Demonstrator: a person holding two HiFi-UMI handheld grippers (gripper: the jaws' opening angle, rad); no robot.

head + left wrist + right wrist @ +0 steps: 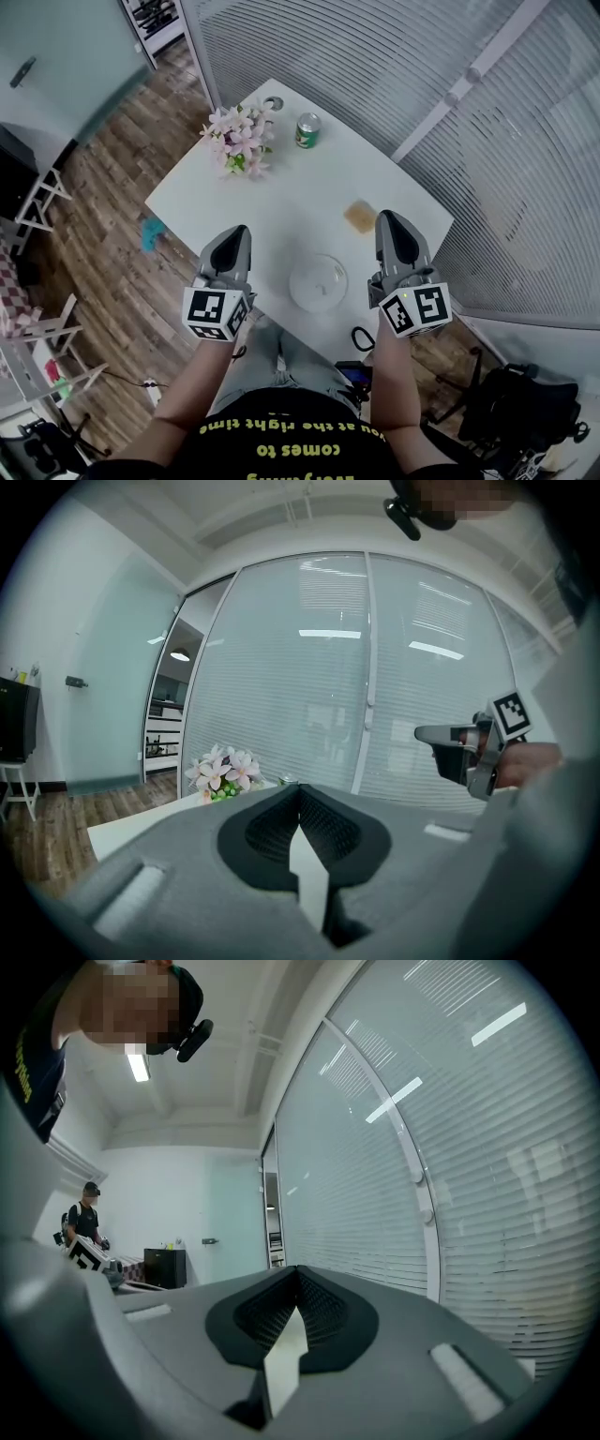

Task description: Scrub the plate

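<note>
Head view, left to right. We see a small blue item point(150, 233) on the wood floor point(112, 187), just left of the white table point(281, 202). The table stands against a glass wall point(394, 66) with blinds.

Pink flowers point(239, 139) stand at the table's far-left end. A green can point(307, 130) stands upright just right of them, not touching.

Our left gripper point(240, 230) has its jaws fully together with nothing in them. Its own view shows the pads meeting, with a sliver of table below the tips. In the head view it lies over the table's near-left edge and points away from us.

The plate point(318, 282) is white and round. It lies flat on the table near the front edge, between the two grippers, and neither touches it.

A tan sponge point(360, 217) lies on the table beyond the plate and slightly right, apart from it. It is just left of the right gripper's tip.

Our right gripper point(387, 218) is also clamped tight and empty. Its own view shows the pads together, with the blinds ahead and to the right. It lies right of the plate, roughly parallel to the left gripper.

In the right gripper view, at far left, we also see a second person point(86, 1218) in the background near a black cabinet point(165, 1267).
</note>
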